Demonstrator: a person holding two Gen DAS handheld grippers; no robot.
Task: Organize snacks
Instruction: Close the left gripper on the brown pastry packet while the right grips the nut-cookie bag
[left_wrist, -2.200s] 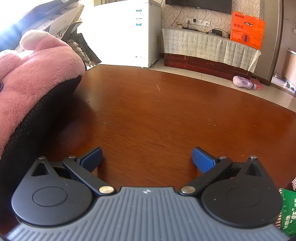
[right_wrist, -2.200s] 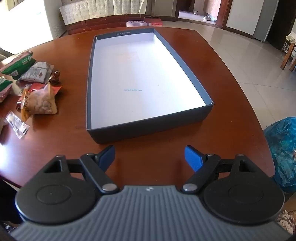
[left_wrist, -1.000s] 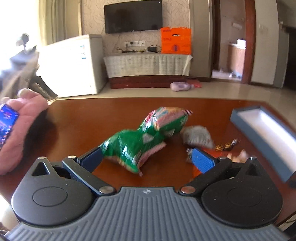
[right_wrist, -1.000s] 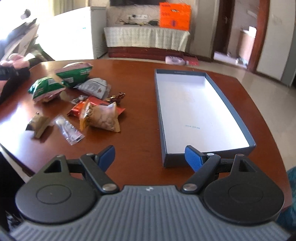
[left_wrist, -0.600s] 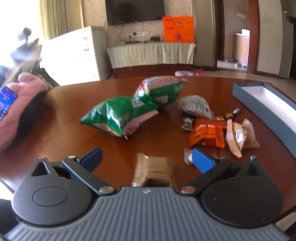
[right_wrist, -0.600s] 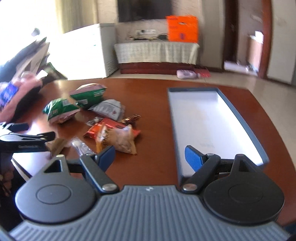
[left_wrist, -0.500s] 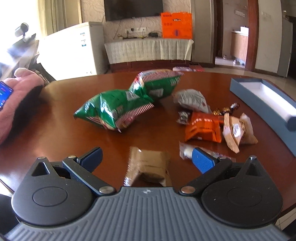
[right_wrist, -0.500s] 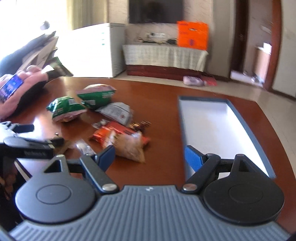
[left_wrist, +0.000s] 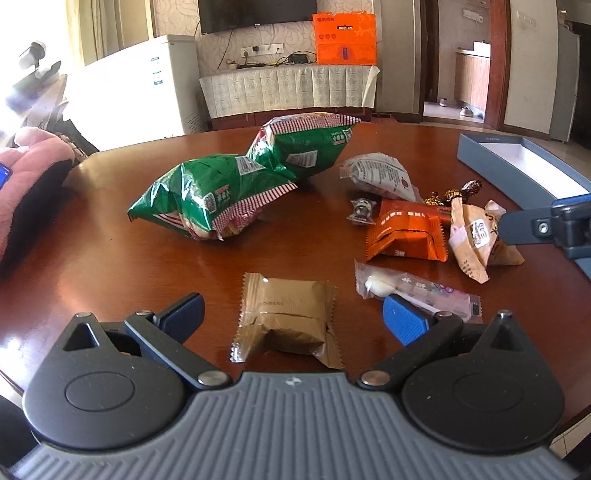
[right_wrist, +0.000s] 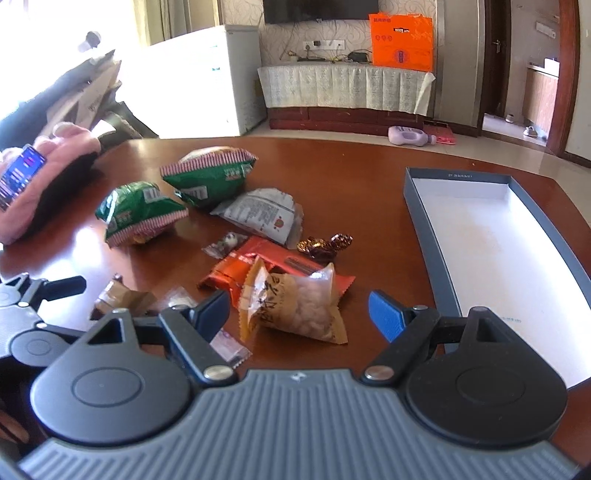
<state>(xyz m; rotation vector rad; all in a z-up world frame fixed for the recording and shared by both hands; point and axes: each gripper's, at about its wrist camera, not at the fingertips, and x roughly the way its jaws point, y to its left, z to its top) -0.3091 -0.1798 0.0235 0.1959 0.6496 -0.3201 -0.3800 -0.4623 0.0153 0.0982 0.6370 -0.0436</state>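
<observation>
Nothing packed yet: my box (right_wrist: 480, 236) at two o'clock sits bare, both hand-held grippers (left_wrist: 291, 314) (right_wrist: 299, 310) gape empty, snacks (right_wrist: 295, 299) all loose.

Far end of the blue box (left_wrist: 491, 157) beyond the left view's edge; clear-wrapped candy (right_wrist: 229, 345) partly behind right fingers (right_wrist: 210, 312).

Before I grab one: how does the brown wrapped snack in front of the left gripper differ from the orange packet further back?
The brown wrapped snack is plain and matte with faint print; the orange packet is bright with white lettering. The brown one lies alone, framed by the open left gripper; the orange one sits in the pile, touching the tan bag. The orange looks somewhat larger. Both are sealed pillow packs with crimped ends, lying flat on the table.
</observation>
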